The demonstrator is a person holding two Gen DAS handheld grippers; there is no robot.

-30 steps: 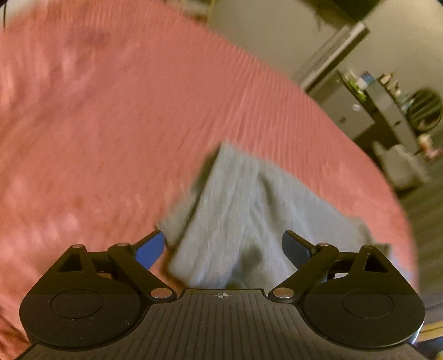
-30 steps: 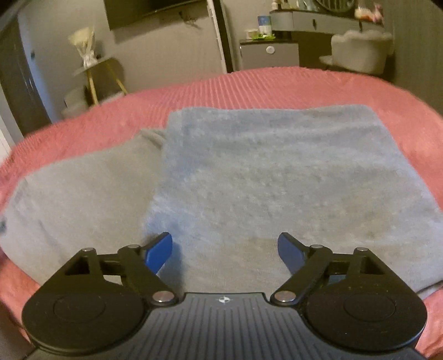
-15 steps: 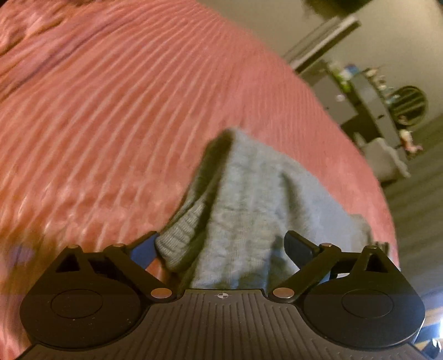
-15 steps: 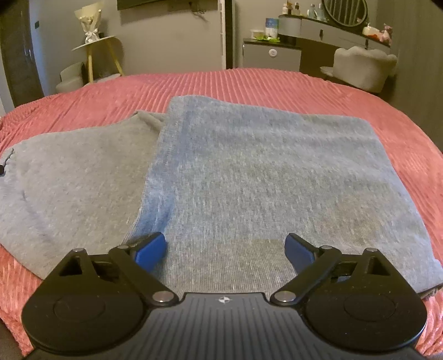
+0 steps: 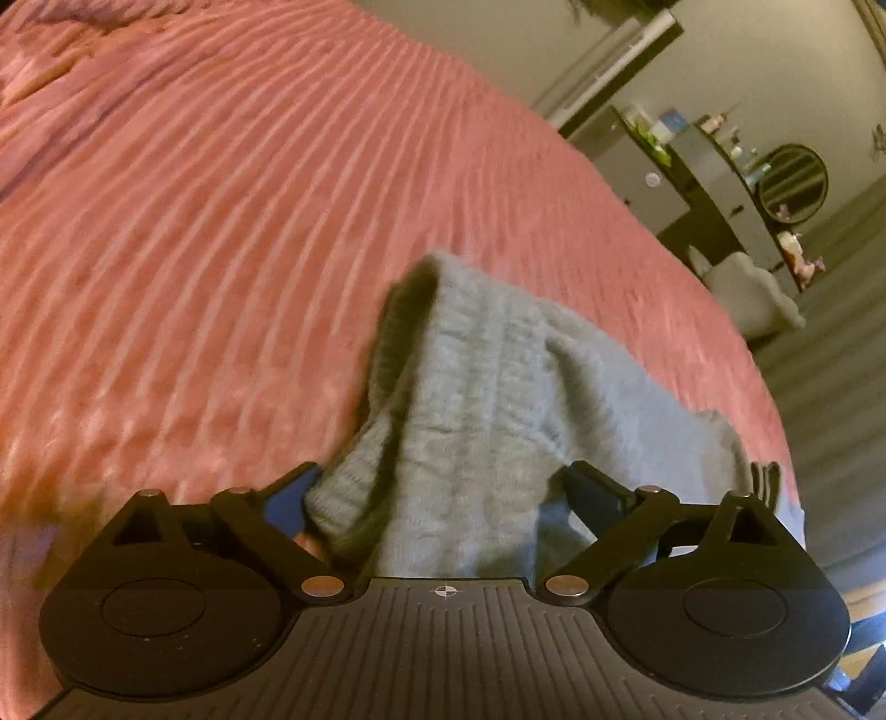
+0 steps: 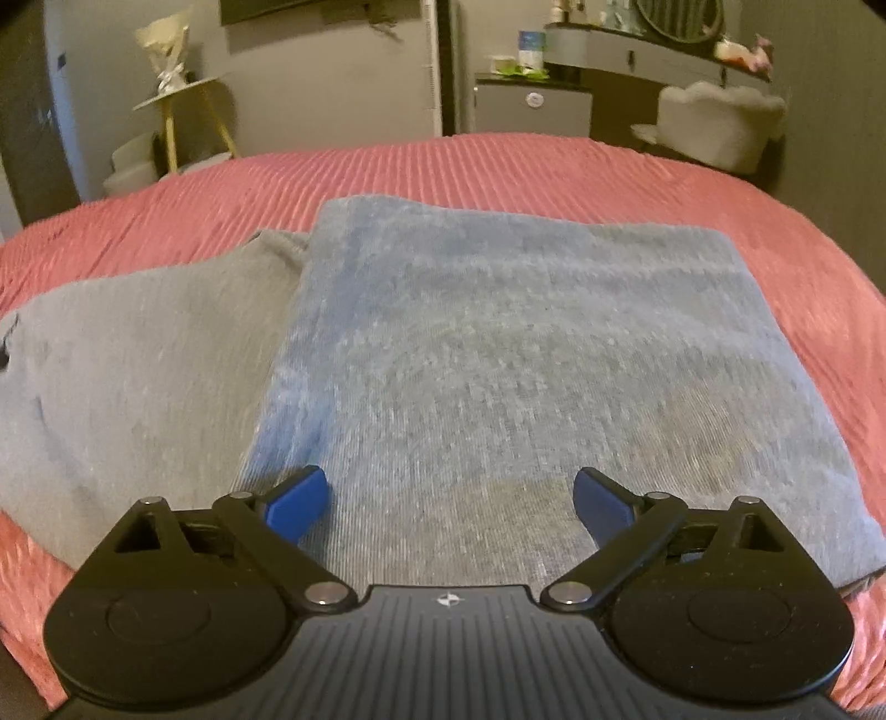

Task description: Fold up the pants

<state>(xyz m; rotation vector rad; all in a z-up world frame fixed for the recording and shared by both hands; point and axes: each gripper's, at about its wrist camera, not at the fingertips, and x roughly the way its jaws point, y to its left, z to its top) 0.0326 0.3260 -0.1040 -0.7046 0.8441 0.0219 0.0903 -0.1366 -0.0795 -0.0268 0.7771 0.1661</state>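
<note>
Grey pants (image 6: 498, 354) lie folded on the pink bed (image 6: 498, 166). The right claw (image 6: 448, 498) has just been opening, nothing between its jaws; the left claw (image 5: 443, 493) has just been closing, jaws apart around a raised cuff (image 5: 354, 487).

A home bedroom: a bed (image 6: 498, 166) under a ribbed pink cover, a vanity (image 6: 637, 50) with round mirror (image 6: 678, 19) at one o'clock, a small side table (image 6: 183, 97) at eleven

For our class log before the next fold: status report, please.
Left hand-held gripper open, cuff end of pants between its fingers. Right hand-held gripper open over folded pants. Bedspread underneath, nothing in the way.
</note>
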